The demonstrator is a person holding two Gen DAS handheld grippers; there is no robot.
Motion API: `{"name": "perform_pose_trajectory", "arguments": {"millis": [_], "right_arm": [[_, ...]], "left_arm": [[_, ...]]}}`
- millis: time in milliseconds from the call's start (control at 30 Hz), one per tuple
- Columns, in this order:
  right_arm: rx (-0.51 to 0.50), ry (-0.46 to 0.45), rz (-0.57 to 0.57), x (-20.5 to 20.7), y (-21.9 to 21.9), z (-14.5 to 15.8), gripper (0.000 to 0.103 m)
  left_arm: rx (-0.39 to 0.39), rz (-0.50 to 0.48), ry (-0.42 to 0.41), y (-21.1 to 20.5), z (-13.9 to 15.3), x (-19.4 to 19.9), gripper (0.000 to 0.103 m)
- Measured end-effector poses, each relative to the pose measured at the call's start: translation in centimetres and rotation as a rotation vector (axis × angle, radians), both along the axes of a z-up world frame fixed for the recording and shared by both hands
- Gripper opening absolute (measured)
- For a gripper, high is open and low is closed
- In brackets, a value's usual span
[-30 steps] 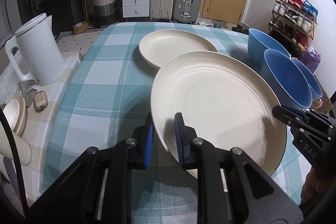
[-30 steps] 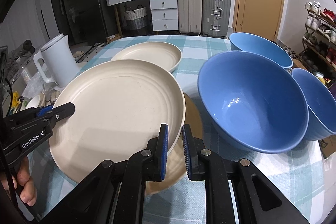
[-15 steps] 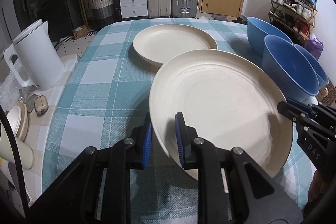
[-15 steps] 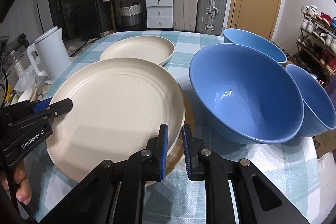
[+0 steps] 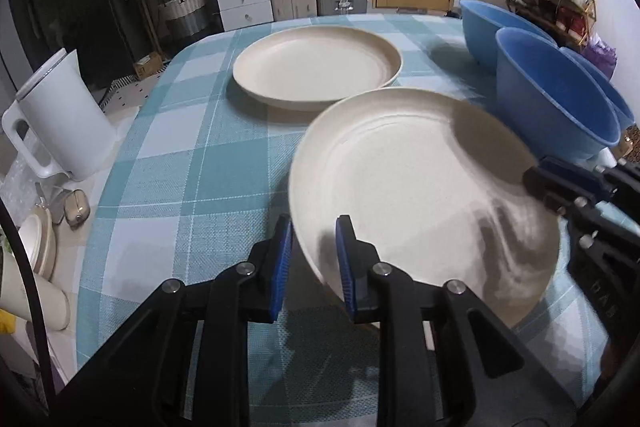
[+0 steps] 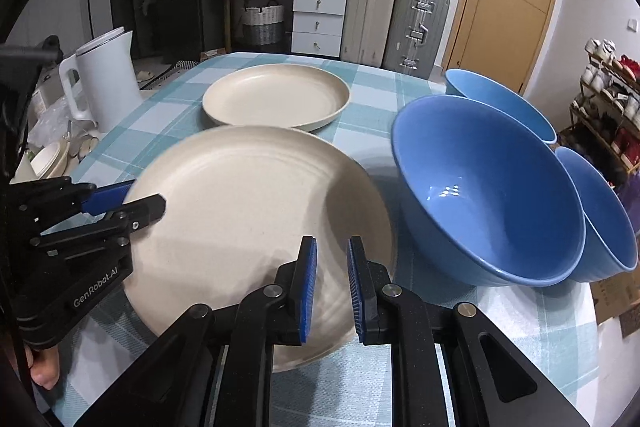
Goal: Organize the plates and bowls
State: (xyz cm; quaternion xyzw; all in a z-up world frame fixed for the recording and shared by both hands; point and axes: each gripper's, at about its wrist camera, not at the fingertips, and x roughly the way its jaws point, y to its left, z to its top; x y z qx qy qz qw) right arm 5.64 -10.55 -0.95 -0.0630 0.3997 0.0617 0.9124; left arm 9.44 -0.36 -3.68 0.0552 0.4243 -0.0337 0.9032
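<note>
a: what are the claws doing?

b: the left gripper (image 5: pixel 313 259) pinches the near rim of the big cream plate (image 5: pixel 416 195), one blue pad under the rim and one on top. the right gripper (image 6: pixel 332 277) is clamped on the opposite rim of the same plate.

a: and where is the plate?

b: low over the checked tablecloth (image 5: pixel 168 163), its edge blurred, just in front of a second cream plate (image 5: pixel 316 69) lying flat. three blue bowls (image 6: pixel 488 187) sit close together to the right. a white kettle (image 5: pixel 60 115) stands off the table's left edge.
</note>
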Motion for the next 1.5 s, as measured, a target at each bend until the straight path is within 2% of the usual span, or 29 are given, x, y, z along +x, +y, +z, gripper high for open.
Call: {"name": "perform_pose_trajectory", "arguments": {"millis": [167, 233, 267, 300, 333, 367, 433, 500, 533, 567, 733, 767, 800, 900, 1033, 1200, 1500], "right_arm": [[0.014, 0.005, -0.001, 0.2, -0.6, 0.2, 0.021], [0.03, -0.001, 0.001, 0.3, -0.7, 0.6, 0.028], [0.036, -0.004, 0.001, 0.2, -0.8, 0.7, 0.036], [0.042, -0.012, 0.0, 0.1, -0.9, 1.0, 0.043], [0.045, -0.022, 0.001, -0.1, -0.8, 1.2, 0.047], [0.048, -0.03, 0.006, -0.2, -0.8, 1.4, 0.052], [0.054, -0.043, 0.016, -0.2, -0.8, 2.0, 0.06], [0.065, -0.052, 0.03, -0.2, -0.8, 2.6, 0.073], [0.074, -0.058, 0.038, -0.2, -0.7, 3.0, 0.077], [0.078, -0.069, 0.043, -0.2, -0.7, 3.3, 0.086], [0.113, -0.101, 0.068, 0.3, -0.9, 5.3, 0.101], [0.12, -0.106, 0.072, 0.3, -1.1, 5.6, 0.102], [0.122, -0.11, 0.075, 0.5, -1.2, 5.9, 0.102], [0.112, -0.116, 0.08, 1.1, -1.6, 7.0, 0.102], [0.154, -0.111, 0.089, 2.1, -2.6, 8.4, 0.102], [0.208, -0.101, 0.092, 3.6, -4.0, 10.1, 0.102], [0.221, -0.091, 0.097, 6.7, -5.5, 12.0, 0.102]], "left_arm": [[-0.014, 0.006, 0.029, 0.4, -0.5, 0.2, 0.019], [-0.044, 0.011, 0.033, 0.9, -0.4, 0.3, 0.021], [-0.065, 0.016, 0.033, 1.3, -0.2, 0.4, 0.023], [-0.078, 0.021, 0.03, 1.6, 0.0, 0.2, 0.03], [-0.102, 0.034, 0.024, 2.1, 0.3, 0.3, 0.039], [-0.117, 0.043, 0.02, 2.5, 0.6, 0.2, 0.045], [-0.158, 0.066, 0.01, 3.4, 1.2, 0.1, 0.068], [-0.198, 0.074, -0.003, 4.3, 1.8, -0.1, 0.079], [-0.221, 0.075, -0.014, 4.8, 2.3, -0.2, 0.079], [-0.23, 0.08, -0.022, 5.0, 2.6, -0.2, 0.08], [-0.254, 0.102, -0.045, 6.3, 4.1, -0.6, 0.091], [-0.262, 0.107, -0.048, 6.5, 4.4, -0.7, 0.094], [-0.267, 0.111, -0.054, 6.7, 4.7, -0.7, 0.102], [-0.27, 0.122, -0.08, 6.9, 5.7, -1.1, 0.102], [-0.277, 0.127, -0.098, 6.8, 6.9, -0.8, 0.102], [-0.268, 0.134, -0.102, 6.6, 8.3, 0.4, 0.102], [-0.255, 0.159, -0.108, 6.7, 9.7, 3.0, 0.102]]}}
